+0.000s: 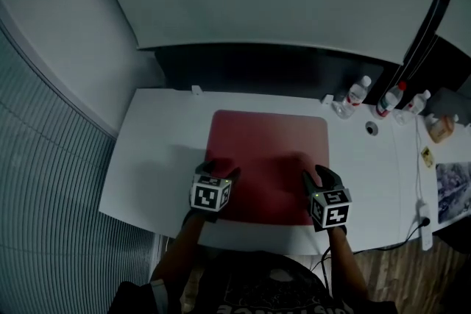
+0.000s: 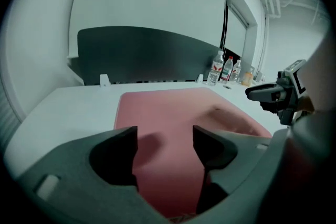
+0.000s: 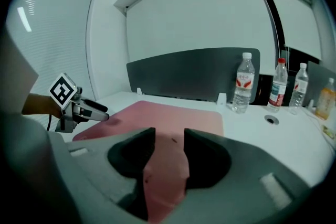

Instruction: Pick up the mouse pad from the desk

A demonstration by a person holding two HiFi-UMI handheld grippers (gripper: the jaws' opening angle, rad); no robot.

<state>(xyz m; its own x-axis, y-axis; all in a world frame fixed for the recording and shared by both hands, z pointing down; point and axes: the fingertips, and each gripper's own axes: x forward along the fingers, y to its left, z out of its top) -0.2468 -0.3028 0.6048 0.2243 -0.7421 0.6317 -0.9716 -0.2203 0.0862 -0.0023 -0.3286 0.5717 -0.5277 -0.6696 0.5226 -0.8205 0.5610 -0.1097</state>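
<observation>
A large red mouse pad point(image 1: 268, 158) lies flat on the white desk point(image 1: 158, 136). My left gripper point(image 1: 221, 170) hovers over the pad's near left part, jaws open, nothing between them. My right gripper point(image 1: 318, 174) is over the near right part, also open and empty. In the left gripper view the pad point(image 2: 173, 113) shows through the gap of the left gripper point(image 2: 165, 134), with the right gripper point(image 2: 275, 94) off to the right. In the right gripper view the pad point(image 3: 173, 115) lies beyond the right gripper point(image 3: 169, 134), and the left gripper point(image 3: 89, 108) is at left.
A dark partition point(image 1: 280, 66) runs along the desk's back edge. Three water bottles point(image 1: 390, 98) and an orange bottle point(image 1: 441, 129) stand at the back right, near a cable hole point(image 1: 372, 129). A power strip point(image 1: 425, 217) lies at the right front.
</observation>
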